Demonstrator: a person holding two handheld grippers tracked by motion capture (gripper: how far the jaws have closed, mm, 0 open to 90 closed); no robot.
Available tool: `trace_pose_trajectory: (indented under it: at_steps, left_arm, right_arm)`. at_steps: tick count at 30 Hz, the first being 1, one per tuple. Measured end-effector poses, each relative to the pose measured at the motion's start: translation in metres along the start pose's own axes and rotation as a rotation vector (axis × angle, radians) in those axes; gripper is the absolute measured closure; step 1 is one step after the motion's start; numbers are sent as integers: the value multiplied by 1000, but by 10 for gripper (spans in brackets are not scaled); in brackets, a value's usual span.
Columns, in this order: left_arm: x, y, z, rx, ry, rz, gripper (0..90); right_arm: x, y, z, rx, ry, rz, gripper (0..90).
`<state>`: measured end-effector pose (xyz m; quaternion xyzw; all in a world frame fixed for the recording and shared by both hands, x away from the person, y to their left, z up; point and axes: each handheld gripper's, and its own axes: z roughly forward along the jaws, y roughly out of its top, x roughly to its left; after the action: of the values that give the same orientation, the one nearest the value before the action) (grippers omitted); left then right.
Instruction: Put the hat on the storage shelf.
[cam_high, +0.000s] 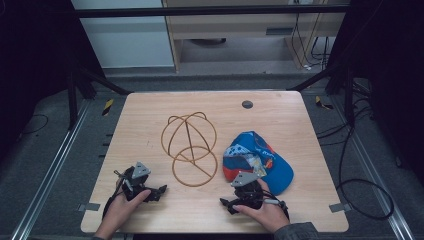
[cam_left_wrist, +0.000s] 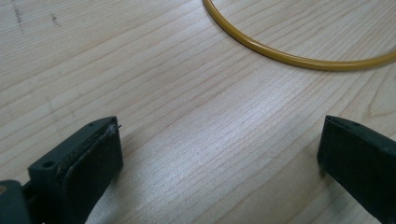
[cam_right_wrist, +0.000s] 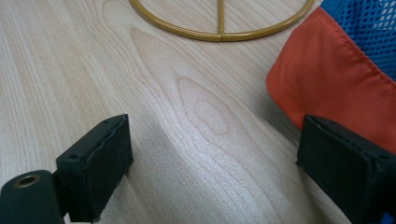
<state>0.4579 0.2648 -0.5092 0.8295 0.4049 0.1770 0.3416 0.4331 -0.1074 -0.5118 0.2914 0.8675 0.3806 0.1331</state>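
A brass-coloured wire stand (cam_high: 189, 147) with a round base ring sits at the middle of the wooden table (cam_high: 280, 115). To its right lies a blue and orange cap (cam_high: 257, 160). My left gripper (cam_high: 159, 192) rests near the front left, open, with bare wood between its jaws and the ring (cam_left_wrist: 299, 58) just ahead. My right gripper (cam_high: 226, 204) lies by the cap's near edge, open. Its view shows the orange cap brim (cam_right_wrist: 336, 74) beside the right jaw and the ring (cam_right_wrist: 219, 32) farther off.
A small dark round hole (cam_high: 247, 104) marks the table's far side. Metal rails run along both sides of the table, cables lie on the floor at the right, and dark frame bars stand behind.
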Motion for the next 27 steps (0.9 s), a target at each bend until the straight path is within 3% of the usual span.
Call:
trace_pose_trajectory:
  at_steps: [7,11,16,24,27]
  left_arm:
    - [0,0,0,-1,0,-1,0]
    - [0,0,0,-1,2,-2,0]
    - [0,0,0,-1,3,-3,0]
    - [-1,1,0,0,16,-11,0]
    - [-2,1,1,0,17,-12,0]
  right_arm:
    - [0,0,0,3,-9,5,94]
    - [2,4,-2,33,4,-7,107]
    - [5,7,-13,0,20,1,105]
    - [-5,11,-53,7,-73,-10,105]
    - [-14,10,-62,40,-118,-6,120]
